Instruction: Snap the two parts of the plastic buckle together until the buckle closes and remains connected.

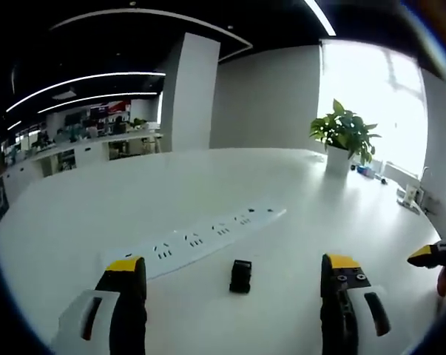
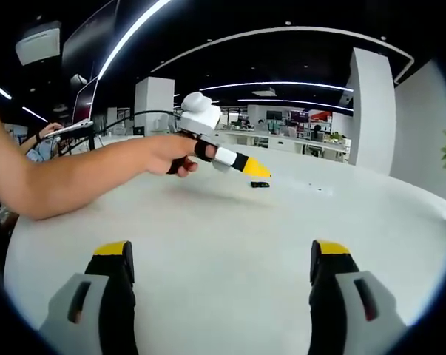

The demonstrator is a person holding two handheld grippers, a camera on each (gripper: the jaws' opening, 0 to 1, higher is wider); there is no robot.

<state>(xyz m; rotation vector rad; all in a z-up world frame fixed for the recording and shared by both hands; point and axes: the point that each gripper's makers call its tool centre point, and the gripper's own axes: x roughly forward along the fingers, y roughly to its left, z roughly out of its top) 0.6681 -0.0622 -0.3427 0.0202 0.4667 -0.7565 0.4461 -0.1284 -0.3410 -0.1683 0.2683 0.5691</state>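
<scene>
One black buckle (image 1: 240, 276), one power strip (image 1: 200, 238), one potted plant (image 1: 344, 137).

Open tabletop (image 1: 97, 214) on all sides of buckle (image 1: 240, 276). Power strip (image 1: 200, 238) lying just beyond buckle, running from 8 to 2 o'clock, blocking far-side approach at table level. Potted plant (image 1: 343, 137) well apart at 1 o'clock. In right gripper view, bare table ahead; left gripper (image 2: 256, 170) and person's forearm (image 2: 75, 177) crossing at 10 to 12 o'clock above buckle.
</scene>
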